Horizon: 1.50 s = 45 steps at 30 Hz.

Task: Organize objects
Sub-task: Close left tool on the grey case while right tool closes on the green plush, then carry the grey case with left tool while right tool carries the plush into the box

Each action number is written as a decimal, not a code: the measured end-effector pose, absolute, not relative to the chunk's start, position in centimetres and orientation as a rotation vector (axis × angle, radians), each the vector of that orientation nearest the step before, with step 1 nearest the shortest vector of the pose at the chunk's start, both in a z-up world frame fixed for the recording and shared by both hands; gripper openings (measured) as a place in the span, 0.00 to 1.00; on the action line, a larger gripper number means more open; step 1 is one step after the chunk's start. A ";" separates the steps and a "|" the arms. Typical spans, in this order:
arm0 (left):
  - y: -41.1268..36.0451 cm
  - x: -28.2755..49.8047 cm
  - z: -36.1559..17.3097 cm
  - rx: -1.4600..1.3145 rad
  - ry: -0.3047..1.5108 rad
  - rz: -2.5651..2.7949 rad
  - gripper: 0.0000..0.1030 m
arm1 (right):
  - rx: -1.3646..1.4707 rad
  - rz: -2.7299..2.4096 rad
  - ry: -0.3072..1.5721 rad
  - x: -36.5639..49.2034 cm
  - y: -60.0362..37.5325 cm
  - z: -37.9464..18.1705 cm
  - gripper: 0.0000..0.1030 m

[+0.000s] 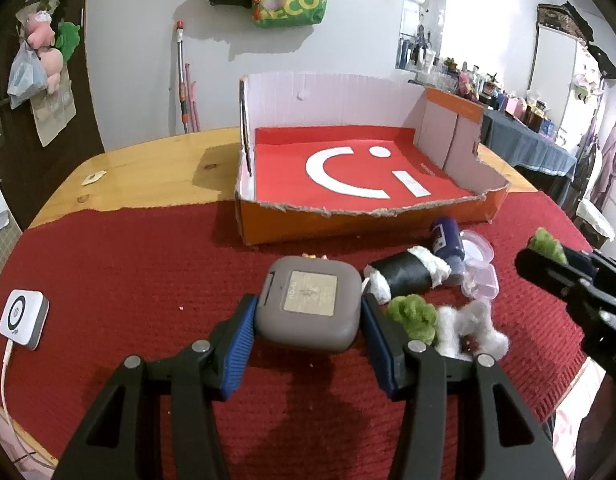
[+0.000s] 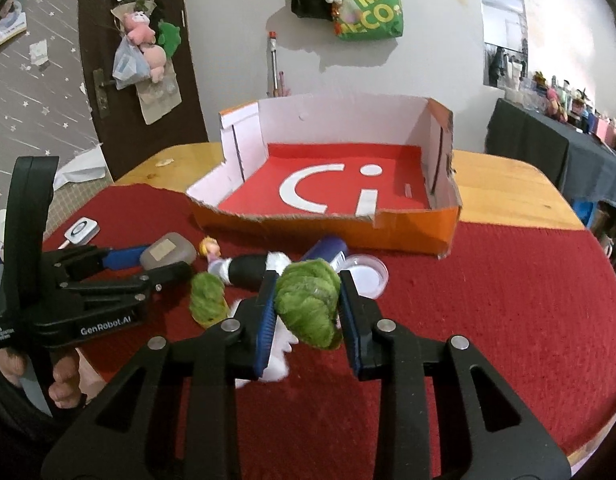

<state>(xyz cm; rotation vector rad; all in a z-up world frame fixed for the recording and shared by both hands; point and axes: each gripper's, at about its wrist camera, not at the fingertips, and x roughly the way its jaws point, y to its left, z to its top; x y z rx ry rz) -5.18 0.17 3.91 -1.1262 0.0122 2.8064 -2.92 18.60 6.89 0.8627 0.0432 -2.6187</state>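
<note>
My left gripper (image 1: 306, 312) is shut on a grey rounded case (image 1: 306, 308), just above the red cloth; it also shows in the right wrist view (image 2: 168, 255). My right gripper (image 2: 308, 304) is shut on a green fuzzy tuft (image 2: 308, 308), lifted above the cloth; it shows at the right in the left wrist view (image 1: 546, 242). An open orange cardboard box (image 1: 440, 218) with a red floor stands behind the pile. On the cloth lie a second green tuft (image 1: 414, 314), white fluff (image 1: 468, 330), a black roll with white ends (image 1: 408, 274) and a dark blue bottle (image 1: 448, 240).
A clear round lid (image 2: 366, 274) lies beside the bottle. A small doll (image 2: 211, 249) lies near the roll. A white charger with a cable (image 1: 24, 318) sits at the cloth's left edge. The wooden table (image 1: 148, 176) extends behind the cloth. Bags hang on the wall.
</note>
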 end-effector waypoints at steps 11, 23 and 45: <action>0.8 -6.1 6.3 -1.052 0.010 2.813 0.52 | 0.828 -2.616 0.057 -4.1 17.8 8.2 0.27; 1.4 -9.4 8.0 -1.024 -0.016 2.819 0.52 | 0.840 -2.596 0.036 -7.5 17.3 9.4 0.27; 2.1 -17.2 6.9 -1.192 -0.045 2.758 0.52 | 1.022 -2.555 -0.009 -16.2 17.6 8.8 0.27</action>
